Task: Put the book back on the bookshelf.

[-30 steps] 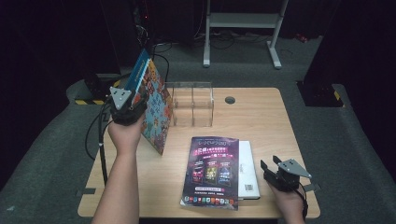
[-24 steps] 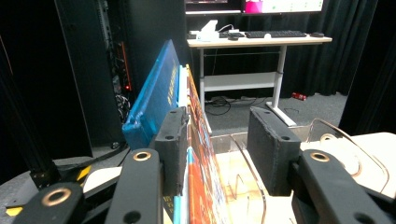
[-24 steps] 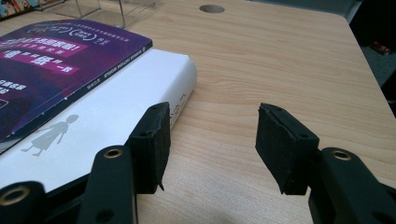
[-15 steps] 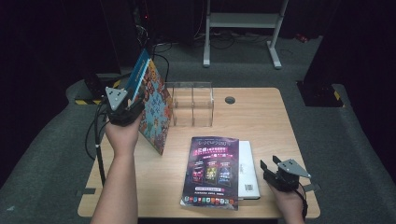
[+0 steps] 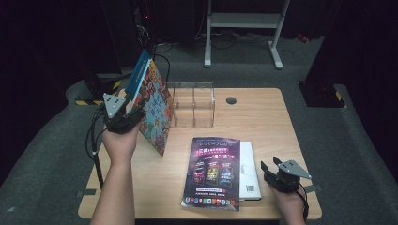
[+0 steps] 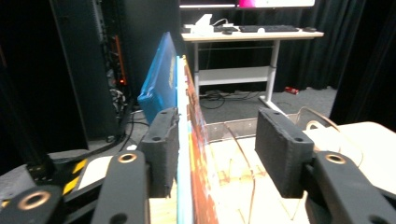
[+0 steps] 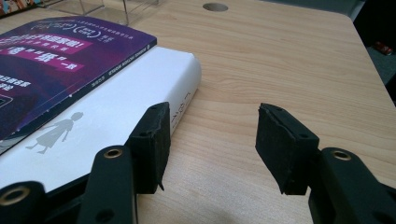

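My left gripper (image 5: 133, 107) is at the table's left side, around the upper edge of some upright, tilted books: a blue one (image 5: 139, 74) and one with a colourful cover (image 5: 158, 115). In the left gripper view (image 6: 217, 135) the left pad (image 6: 161, 149) lies against the blue book (image 6: 159, 88). The right pad (image 6: 280, 149) stands clear of the colourful cover (image 6: 200, 140). Its jaws have just been opening, with the books still between them. A purple magazine (image 5: 213, 171) lies on a white book (image 5: 248, 171). My right gripper (image 5: 270, 167) rests open beside that white book (image 7: 116, 102).
A clear acrylic holder (image 5: 193, 104) stands just right of the tilted books, at the back of the wooden table (image 5: 267, 126). A round cable hole (image 5: 230, 100) is behind it. A white desk frame (image 5: 244, 23) stands on the floor beyond.
The left gripper's jaws have spread wider around the tilted books, and that hand has shifted slightly. The books keep their lean. The right gripper has stayed put.
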`<state>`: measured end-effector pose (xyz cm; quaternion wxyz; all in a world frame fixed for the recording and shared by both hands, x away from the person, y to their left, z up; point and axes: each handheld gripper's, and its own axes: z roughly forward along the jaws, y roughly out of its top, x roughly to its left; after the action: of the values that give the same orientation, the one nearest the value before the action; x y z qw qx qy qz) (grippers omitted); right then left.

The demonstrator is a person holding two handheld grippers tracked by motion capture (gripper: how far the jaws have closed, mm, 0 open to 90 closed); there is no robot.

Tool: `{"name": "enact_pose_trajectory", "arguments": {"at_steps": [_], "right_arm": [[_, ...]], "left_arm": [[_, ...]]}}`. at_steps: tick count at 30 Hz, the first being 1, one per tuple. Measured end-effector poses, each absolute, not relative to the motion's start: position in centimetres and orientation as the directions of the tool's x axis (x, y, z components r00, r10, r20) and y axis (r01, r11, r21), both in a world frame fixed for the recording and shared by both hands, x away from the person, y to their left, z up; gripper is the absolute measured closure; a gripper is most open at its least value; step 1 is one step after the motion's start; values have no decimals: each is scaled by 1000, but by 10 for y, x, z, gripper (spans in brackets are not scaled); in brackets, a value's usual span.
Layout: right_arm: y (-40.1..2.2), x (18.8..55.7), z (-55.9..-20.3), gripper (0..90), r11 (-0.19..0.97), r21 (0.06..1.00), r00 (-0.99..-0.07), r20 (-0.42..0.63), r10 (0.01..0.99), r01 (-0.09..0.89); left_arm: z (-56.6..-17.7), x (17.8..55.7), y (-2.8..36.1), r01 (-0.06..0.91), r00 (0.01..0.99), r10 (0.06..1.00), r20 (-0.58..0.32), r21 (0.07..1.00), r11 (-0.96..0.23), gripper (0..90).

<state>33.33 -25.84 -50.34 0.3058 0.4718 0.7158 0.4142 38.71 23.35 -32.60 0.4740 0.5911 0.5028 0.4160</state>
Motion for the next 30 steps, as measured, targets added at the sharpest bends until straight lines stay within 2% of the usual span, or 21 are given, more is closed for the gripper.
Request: {"name": "enact_pose_trajectory", "arguments": {"at_steps": [8,11,16,22,30], "right_arm": [[-258,334,-504,451,216,881,-374,-48,926,421],[-258,334,-504,451,213,881,-374,-45,927,423],[-258,333,-505,449,214,881,-377,-44,925,422],[-257,333,-505,447,214,880,-379,-42,925,425],[-256,333,-505,445,210,877,-383,-33,923,431]], "left_arm": [[-331,374,233,237,158,987,36,969,-74,431],[-332,368,236,249,178,984,16,967,-61,404],[-332,356,239,248,191,981,16,967,-64,397],[-337,346,240,282,199,979,37,955,-93,365],[-353,336,246,326,219,976,21,941,-93,337]]}}
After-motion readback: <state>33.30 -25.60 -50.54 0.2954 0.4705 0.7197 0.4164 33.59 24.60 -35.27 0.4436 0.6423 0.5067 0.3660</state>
